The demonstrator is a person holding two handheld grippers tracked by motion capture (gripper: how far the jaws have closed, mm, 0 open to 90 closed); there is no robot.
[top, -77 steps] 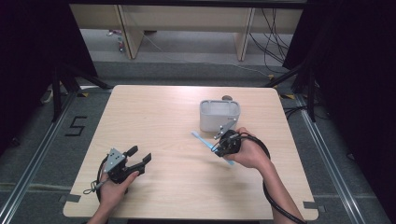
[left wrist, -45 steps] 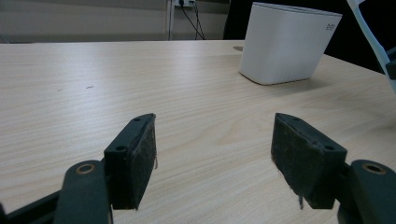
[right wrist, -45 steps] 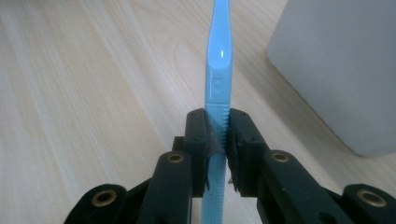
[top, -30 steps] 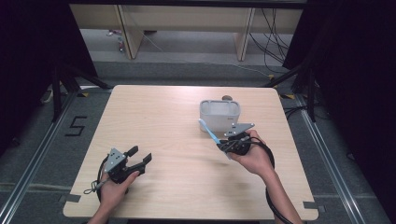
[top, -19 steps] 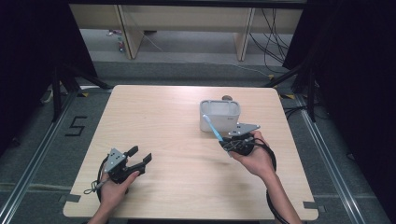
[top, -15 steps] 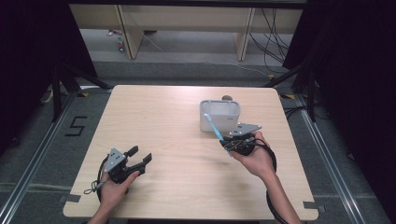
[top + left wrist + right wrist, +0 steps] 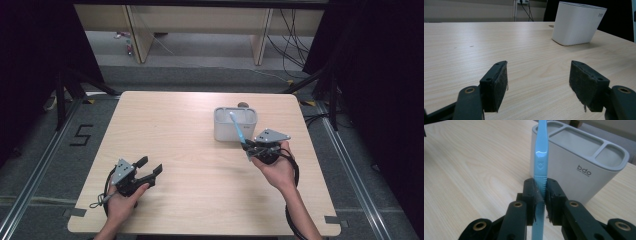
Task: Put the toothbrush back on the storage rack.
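Observation:
My right gripper [image 7: 248, 148] [image 7: 540, 192] is shut on a light blue plastic knife [image 7: 236, 127] [image 7: 541, 162], its serrated blade between the pads and its handle slanting up over the white holder [image 7: 235, 125] [image 7: 584, 162]. The holder is grey-white with three top compartments and "bdo" on its side; it stands just beyond the gripper at the table's back right. My left gripper [image 7: 148, 167] [image 7: 537, 82] rests open near the table's front left with nothing between its jaws. The holder [image 7: 577, 23] appears far off in the left gripper view.
A pale wooden table [image 7: 175, 130] holds everything. A person's hands grip both tools from the near edge. Cables trail from each gripper. Dark floor, metal rails and shelving legs surround the table.
My right gripper has lifted the knife from the tabletop in front of the holder, moved right and raised it so its handle points up over the holder. The left gripper stayed still.

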